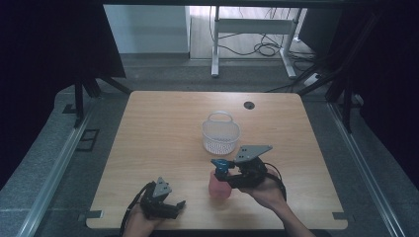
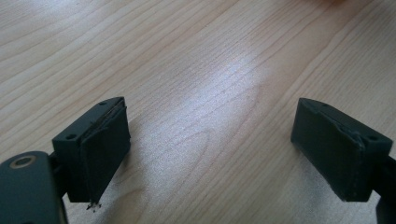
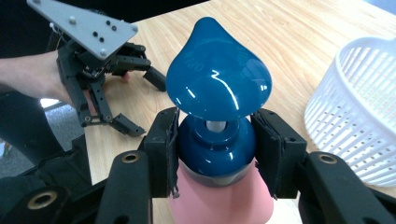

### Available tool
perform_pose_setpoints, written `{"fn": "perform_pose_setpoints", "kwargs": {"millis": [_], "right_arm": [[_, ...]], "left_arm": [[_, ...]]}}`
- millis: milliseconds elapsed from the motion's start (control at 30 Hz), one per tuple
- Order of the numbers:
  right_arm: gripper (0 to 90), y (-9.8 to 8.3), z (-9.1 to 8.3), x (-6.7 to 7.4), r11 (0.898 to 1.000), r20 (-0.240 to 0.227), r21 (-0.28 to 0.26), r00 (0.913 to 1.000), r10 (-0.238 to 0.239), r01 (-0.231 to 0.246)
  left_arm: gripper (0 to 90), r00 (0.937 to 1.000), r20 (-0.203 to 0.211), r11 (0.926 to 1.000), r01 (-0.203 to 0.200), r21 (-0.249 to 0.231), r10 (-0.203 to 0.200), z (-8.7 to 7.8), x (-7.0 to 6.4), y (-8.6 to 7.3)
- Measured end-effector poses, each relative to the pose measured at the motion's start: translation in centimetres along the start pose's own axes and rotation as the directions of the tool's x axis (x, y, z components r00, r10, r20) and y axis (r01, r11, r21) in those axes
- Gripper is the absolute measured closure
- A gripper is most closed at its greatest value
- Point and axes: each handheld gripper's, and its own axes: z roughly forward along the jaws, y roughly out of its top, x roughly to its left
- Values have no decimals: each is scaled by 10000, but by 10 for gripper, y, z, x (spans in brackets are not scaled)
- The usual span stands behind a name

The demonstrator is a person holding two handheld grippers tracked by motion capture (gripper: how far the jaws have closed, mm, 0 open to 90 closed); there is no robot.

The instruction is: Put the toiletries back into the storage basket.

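- As seen in the high view, the right gripper [image 1: 223, 169] was clamped on the blue pump top of a pink bottle [image 1: 219, 186], which stood upright on the wooden table [image 1: 163, 128] near its front edge, right of centre. A white basket [image 1: 220, 133] sat just beyond the bottle, toward the far side and apart from it. The left gripper [image 1: 174, 205] rested at the near left edge in the person's hand, jaws spread, well apart from the bottle.
- In the left gripper view, the left gripper [image 2: 210, 140] had its jaws wide, with bare table between them.
- In the right gripper view, the right gripper [image 3: 215, 149] held the bottle's blue collar, one pad pressed on each side, under the pump head [image 3: 218, 84]; the pink body showed below. The basket [image 3: 359, 116] lay to the right, the left gripper [image 3: 144, 102] farther off at the left.
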Motion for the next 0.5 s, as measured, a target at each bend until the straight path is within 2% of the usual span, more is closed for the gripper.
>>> {"fn": "perform_pose_setpoints", "kwargs": {"millis": [500], "right_arm": [[522, 15, -7, -15, 9999, 293, -71, 9995, 116, -114]], "left_arm": [[113, 10000, -5, 10000, -7, -10, 7, 0, 0, 0]]}}
